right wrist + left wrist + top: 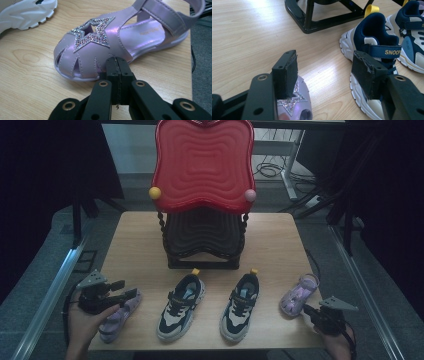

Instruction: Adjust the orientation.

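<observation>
Two purple star sandals lie at the table's front corners, with a pair of navy-and-white sneakers between them. My left gripper (127, 294) hovers over the left sandal (117, 317). In the left gripper view its jaws (324, 58) stand open and wide apart, one pad just above the sandal's glitter star (292, 102) and the other in front of the left sneaker (372, 32). My right gripper (306, 309) is shut, its tips (116, 61) right at the toe edge of the right sandal (100, 47), with nothing visible between the pads.
A rack with a red wavy top shelf (202, 162) and a black lower shelf (202, 237) stands at the back middle of the wooden table (140, 235). The left sneaker (181, 307) and the right sneaker (241, 306) point toward me. The table edges lie close beside both sandals.
</observation>
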